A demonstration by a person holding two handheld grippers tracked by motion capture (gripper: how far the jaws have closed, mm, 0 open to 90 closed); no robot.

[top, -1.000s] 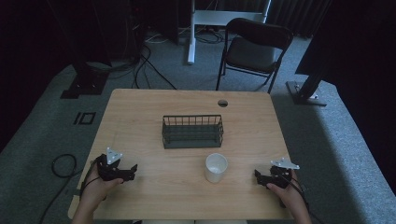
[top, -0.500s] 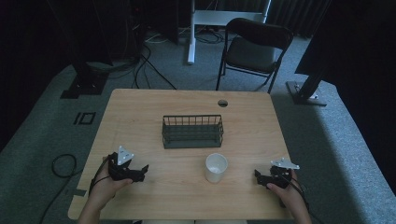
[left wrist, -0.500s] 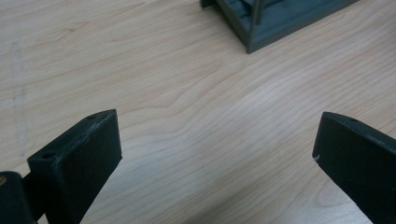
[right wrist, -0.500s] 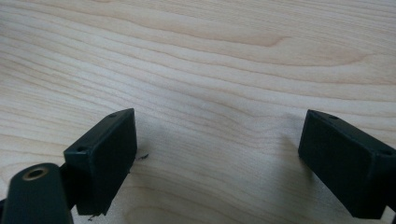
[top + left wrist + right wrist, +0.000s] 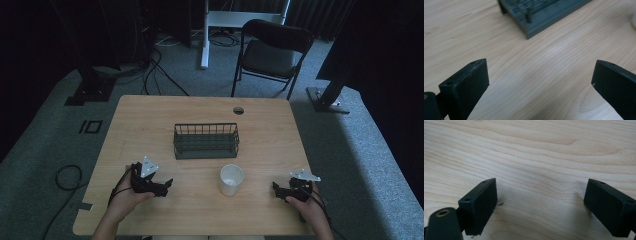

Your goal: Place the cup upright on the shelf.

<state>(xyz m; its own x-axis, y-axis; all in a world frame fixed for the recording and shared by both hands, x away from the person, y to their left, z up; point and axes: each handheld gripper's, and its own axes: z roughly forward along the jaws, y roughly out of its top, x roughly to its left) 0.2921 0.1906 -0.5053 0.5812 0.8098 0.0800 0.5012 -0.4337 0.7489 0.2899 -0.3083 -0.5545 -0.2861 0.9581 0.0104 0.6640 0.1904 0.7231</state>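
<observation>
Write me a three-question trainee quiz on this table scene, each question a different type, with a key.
1. True or false: the white cup stands inside the wire basket.
2. Multiple choice: the left gripper is A) open with nothing between its fingers, B) shut on the cup, C) inside the basket.
3. Fill in: the cup stands nearer the ___ gripper.

Key: 1 false, it stands on the table in front of the basket; 2 A; 3 right.

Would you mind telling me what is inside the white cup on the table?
In the high view the white cup looks empty: pale inner wall and bottom, nothing in it. The near inner wall is hidden by the rim.
</observation>
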